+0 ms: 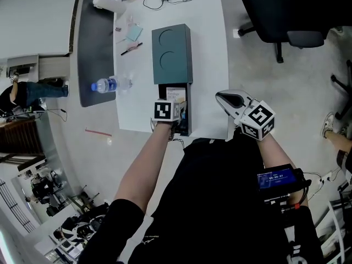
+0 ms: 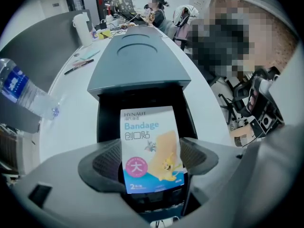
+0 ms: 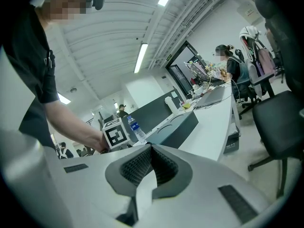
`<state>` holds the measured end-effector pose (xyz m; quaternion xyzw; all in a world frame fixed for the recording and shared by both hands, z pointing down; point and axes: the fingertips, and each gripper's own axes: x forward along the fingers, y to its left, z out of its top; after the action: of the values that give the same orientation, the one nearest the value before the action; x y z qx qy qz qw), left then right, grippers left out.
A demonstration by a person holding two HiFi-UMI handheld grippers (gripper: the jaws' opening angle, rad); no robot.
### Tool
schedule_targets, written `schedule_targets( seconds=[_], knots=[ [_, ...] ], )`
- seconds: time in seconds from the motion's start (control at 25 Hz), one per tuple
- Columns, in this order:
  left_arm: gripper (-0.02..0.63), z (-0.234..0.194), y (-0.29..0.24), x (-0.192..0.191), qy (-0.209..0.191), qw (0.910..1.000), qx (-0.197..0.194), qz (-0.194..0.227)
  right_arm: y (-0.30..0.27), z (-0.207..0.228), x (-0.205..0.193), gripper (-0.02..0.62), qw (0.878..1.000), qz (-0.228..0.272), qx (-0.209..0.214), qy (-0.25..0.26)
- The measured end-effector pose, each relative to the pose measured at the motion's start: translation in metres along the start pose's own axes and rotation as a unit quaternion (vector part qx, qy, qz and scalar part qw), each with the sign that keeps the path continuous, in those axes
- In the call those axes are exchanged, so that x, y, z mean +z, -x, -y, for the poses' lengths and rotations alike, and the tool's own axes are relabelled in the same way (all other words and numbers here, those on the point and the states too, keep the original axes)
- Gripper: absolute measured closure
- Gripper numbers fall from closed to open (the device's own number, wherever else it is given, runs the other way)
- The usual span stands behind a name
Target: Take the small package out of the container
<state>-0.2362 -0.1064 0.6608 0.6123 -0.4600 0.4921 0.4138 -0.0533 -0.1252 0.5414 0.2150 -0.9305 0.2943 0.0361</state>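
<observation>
Here the left gripper point(image 2: 151, 161) clamps the packet point(image 2: 149, 144) by its lower sides; it looks light, thin and bendy. The right gripper point(image 3: 151, 151) sits closed, empty.

Bright room, even light, soft shadows.
Long ceiling lights point(image 3: 142, 57) shine white from above, and the pale counter point(image 1: 209, 48) glows with hardly any shadow. Both gripper views bend round like a fishbowl and go dark at the corners. The print on the small package point(image 2: 151, 148) is sharp; far things look soft.
</observation>
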Motion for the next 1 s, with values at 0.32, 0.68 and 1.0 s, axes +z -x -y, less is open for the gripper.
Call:
schedule_targets(
  seconds=[0.32, 0.68, 1.0],
  knots=[
    [0.225, 0.001, 0.008, 0.005, -0.013, 0.9998, 0.000, 0.016, 0.002, 0.003, -0.001, 0.569, 1.000, 0.000, -0.004, 0.000],
    [0.225, 0.005, 0.026, 0.007, -0.006, 0.9991, -0.020, 0.038, 0.000, -0.007, -0.003, 0.569, 1.000, -0.003, 0.003, 0.005],
    [0.225, 0.009, 0.040, 0.006, 0.008, 0.9970, -0.039, 0.067, 0.000, -0.013, -0.004, 0.569, 1.000, -0.006, 0.009, 0.010]
  ],
)
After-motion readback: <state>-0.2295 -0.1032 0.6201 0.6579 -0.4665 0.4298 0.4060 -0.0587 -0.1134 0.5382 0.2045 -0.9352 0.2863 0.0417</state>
